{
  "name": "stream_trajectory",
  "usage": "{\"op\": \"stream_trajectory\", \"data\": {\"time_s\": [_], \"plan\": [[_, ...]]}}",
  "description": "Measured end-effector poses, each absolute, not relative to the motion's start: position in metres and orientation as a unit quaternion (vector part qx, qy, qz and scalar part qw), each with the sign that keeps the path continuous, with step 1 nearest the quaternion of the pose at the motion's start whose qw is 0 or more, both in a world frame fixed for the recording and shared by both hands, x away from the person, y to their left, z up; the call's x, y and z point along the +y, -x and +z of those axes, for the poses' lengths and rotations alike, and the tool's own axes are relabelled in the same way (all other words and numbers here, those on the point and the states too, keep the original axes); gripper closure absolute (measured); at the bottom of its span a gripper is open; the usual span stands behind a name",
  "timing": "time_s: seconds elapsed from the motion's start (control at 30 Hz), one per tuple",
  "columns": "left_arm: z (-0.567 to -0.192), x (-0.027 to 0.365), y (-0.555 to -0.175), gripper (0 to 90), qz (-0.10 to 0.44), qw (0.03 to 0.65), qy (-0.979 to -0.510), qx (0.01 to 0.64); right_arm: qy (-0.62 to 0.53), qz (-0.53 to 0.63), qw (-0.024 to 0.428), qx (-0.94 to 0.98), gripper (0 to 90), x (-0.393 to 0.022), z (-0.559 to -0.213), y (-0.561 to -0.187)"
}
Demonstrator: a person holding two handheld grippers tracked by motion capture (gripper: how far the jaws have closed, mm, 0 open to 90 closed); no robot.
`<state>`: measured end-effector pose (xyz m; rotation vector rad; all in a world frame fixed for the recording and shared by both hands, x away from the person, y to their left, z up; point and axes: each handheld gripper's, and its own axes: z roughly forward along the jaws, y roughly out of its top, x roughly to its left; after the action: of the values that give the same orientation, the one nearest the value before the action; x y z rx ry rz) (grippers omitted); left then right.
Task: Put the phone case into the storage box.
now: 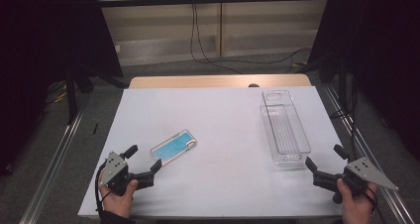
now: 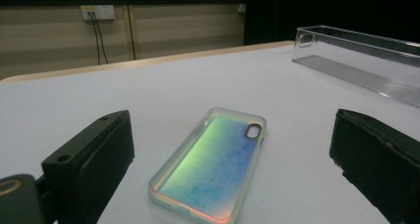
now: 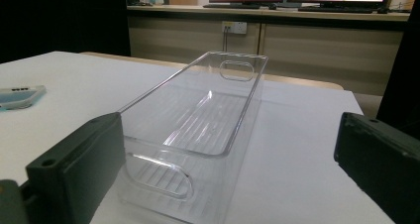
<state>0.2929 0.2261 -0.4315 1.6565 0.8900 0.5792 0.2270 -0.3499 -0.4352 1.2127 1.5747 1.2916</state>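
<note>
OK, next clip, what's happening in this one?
A person sits at a white table with a gripper in each hand. The left gripper is open and faces a phone case lying flat just ahead of it, not touching it. The right gripper is open too, pointed at the near end of an empty clear plastic bin. Neither holds anything yet.

The high view looks forward and down over the whole white table [image 1: 218, 120]. The left gripper view sits low, close behind the phone case [image 2: 213, 164]. The right gripper view faces the clear bin [image 3: 198, 130], sharing the case at its left edge.
</note>
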Motion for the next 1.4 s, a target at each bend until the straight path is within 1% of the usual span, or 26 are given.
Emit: {"op": "stream_trajectory", "data": {"time_s": [0.27, 0.33, 0.43, 0.5, 0.67, 0.9, 1.1, 1.17, 1.3, 1.4], "plan": [[-0.429, 0.223, -0.295, 4.3, 0.222, 0.542, -0.729, 0.355, -0.471, 0.505, 0.374, 0.619, 0.0, -0.348, -0.435, -0.226], [-0.428, 0.223, -0.297, 4.8, 0.21, 0.547, -0.731, 0.35, -0.472, 0.504, 0.376, 0.618, 0.0, -0.347, -0.434, -0.226], [-0.427, 0.222, -0.3, 4.6, 0.217, 0.544, -0.731, 0.35, -0.47, 0.502, 0.377, 0.62, 0.0, -0.346, -0.434, -0.226], [-0.426, 0.222, -0.301, 4.2, 0.217, 0.551, -0.721, 0.36, -0.47, 0.502, 0.377, 0.62, 0.0, -0.346, -0.434, -0.226], [-0.425, 0.219, -0.307, 3.9, 0.2, 0.554, -0.726, 0.355, -0.47, 0.505, 0.374, 0.62, 0.0, -0.347, -0.435, -0.226], [-0.424, 0.213, -0.314, 2.9, 0.211, 0.545, -0.731, 0.353, -0.471, 0.505, 0.372, 0.62, 0.0, -0.347, -0.435, -0.226], [-0.418, 0.208, -0.324, 2.8, 0.213, 0.554, -0.72, 0.359, -0.47, 0.506, 0.372, 0.62, 0.0, -0.346, -0.435, -0.226], [-0.417, 0.207, -0.33, 2.8, 0.224, 0.548, -0.722, 0.358, -0.47, 0.505, 0.371, 0.621, 0.0, -0.346, -0.435, -0.226], [-0.417, 0.206, -0.339, 2.1, 0.227, 0.543, -0.722, 0.364, -0.47, 0.506, 0.371, 0.621, 0.0, -0.347, -0.435, -0.226], [-0.414, 0.209, -0.343, 2.1, 0.218, 0.544, -0.719, 0.373, -0.47, 0.507, 0.371, 0.621, 0.0, -0.347, -0.435, -0.226]]}}
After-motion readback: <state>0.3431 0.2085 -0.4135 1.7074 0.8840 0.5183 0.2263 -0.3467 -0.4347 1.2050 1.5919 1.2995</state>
